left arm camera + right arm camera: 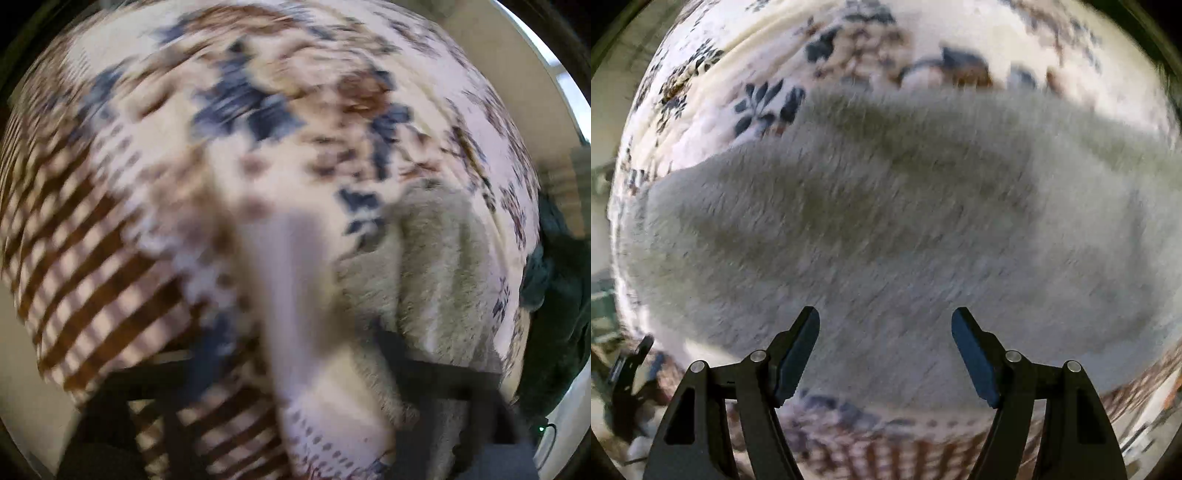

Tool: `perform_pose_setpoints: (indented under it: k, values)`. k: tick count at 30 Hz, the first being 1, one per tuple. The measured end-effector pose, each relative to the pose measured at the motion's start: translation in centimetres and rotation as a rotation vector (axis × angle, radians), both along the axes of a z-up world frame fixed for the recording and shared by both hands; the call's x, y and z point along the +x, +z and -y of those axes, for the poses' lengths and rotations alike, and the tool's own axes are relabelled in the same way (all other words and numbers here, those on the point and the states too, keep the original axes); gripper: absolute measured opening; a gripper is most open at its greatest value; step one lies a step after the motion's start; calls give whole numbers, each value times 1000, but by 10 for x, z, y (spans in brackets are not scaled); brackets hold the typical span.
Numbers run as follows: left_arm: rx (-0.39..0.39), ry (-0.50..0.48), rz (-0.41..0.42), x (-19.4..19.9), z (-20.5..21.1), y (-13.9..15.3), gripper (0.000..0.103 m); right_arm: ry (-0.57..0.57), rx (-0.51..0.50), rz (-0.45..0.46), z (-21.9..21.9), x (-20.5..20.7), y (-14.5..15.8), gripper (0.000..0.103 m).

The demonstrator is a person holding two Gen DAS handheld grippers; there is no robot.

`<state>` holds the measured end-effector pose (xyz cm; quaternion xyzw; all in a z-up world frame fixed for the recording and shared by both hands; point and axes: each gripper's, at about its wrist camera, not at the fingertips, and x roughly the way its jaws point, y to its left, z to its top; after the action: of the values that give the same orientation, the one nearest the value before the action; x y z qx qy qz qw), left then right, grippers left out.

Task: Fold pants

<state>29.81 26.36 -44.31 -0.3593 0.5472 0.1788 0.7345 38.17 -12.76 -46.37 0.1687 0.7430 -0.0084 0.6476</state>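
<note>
The pants (886, 221) are light grey and fuzzy, lying spread across a floral bedspread (701, 92). My right gripper (885, 325) is open and empty, its fingers just above the near part of the pants. In the left wrist view, heavily blurred, part of the pants (436, 266) shows at the right. My left gripper's dark fingers (402, 354) are smeared at the bottom, and their state is unclear. A pale blurred strip of cloth (295, 295) crosses between them.
The bedspread (221, 110) has blue and brown flowers and a brown striped border (85, 277). A dark green cloth (554, 314) lies at its right edge. The other gripper (628, 373) shows at the lower left of the right wrist view.
</note>
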Motion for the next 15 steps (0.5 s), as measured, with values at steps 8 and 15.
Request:
perform_pose_setpoints:
  k: [8,15]
  values:
    - [-48,-128,76,86,15,7,98,-526,384,-252,15,-89,-62,74]
    - [-186,-204,126,116,16,-19,37,-740,369,-88,40,-105,-68,23]
